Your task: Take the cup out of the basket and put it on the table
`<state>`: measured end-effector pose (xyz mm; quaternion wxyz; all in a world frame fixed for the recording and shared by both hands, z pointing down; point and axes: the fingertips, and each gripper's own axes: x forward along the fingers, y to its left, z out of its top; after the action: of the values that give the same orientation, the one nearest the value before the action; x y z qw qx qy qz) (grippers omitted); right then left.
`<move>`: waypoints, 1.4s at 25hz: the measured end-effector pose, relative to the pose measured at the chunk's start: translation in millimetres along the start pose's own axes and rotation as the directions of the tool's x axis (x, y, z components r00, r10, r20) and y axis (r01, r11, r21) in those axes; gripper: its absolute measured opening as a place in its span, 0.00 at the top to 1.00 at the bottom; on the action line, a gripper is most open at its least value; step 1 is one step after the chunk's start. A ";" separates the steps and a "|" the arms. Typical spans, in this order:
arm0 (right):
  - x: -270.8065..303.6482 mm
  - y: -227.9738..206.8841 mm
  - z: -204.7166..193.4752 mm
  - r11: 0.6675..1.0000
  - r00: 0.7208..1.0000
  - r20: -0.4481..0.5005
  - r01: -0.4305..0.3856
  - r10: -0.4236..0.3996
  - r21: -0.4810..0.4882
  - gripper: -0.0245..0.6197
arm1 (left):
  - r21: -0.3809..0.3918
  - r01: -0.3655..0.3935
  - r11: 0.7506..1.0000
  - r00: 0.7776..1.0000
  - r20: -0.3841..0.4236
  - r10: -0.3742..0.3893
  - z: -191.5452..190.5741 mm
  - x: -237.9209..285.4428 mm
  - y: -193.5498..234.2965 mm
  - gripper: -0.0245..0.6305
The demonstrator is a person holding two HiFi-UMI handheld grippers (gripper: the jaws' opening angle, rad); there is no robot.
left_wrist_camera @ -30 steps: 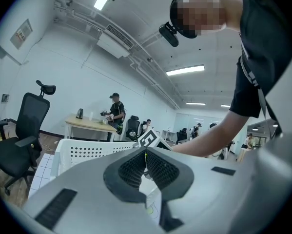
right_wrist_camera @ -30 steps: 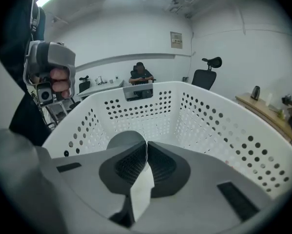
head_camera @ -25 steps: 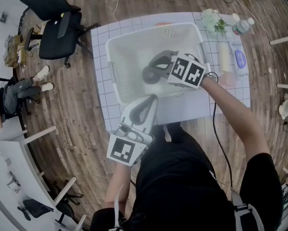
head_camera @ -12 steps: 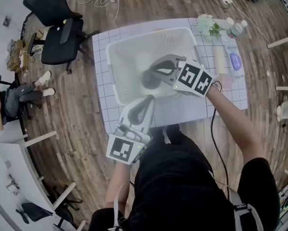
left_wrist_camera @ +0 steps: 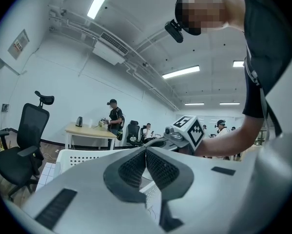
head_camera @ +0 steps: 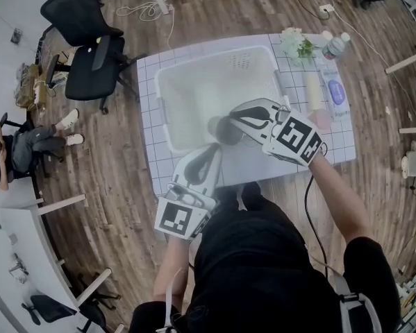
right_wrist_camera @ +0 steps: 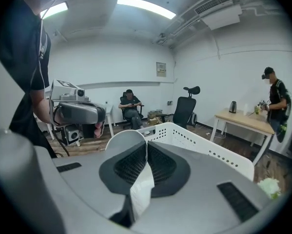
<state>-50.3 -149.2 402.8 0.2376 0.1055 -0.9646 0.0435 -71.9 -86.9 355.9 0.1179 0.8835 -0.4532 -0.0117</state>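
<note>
- My right hand-held gripper is clenched on the wall of the thin white cup, which hangs over the near side of the white perforated plastic basket.
- In the head view the jaws half hide the cup, and I see only a dark shape.
- My left hand-held gripper is clenched on nothing, at the front edge of the white gridded surface.

Right claw and cup higher.

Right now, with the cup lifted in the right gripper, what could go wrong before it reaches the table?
The right gripper pinches the cup only by its thin wall, so it may swivel or slip out. It hangs near the front rim of the basket and could clip it. The bare table strip in front is narrow, and the left gripper sits close.
</note>
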 end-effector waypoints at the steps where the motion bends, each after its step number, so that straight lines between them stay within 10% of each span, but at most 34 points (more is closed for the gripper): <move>1: -3.9 2.1 0.0 1.000 1.000 0.008 0.005 -0.005 0.005 0.92 | 0.001 -0.002 1.000 1.000 -0.001 0.002 0.0 -0.9 -0.9 0.95; 35: -108.6 45.4 3.1 0.967 0.948 0.232 0.177 -0.218 0.185 0.92 | 0.027 -0.018 0.999 1.000 -0.009 0.018 -0.3 -6.3 -42.1 0.95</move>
<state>32.1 -85.5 347.8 0.1075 0.2253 -0.9647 0.0840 -42.0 -58.2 346.4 0.1084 0.8809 -0.4607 -0.0006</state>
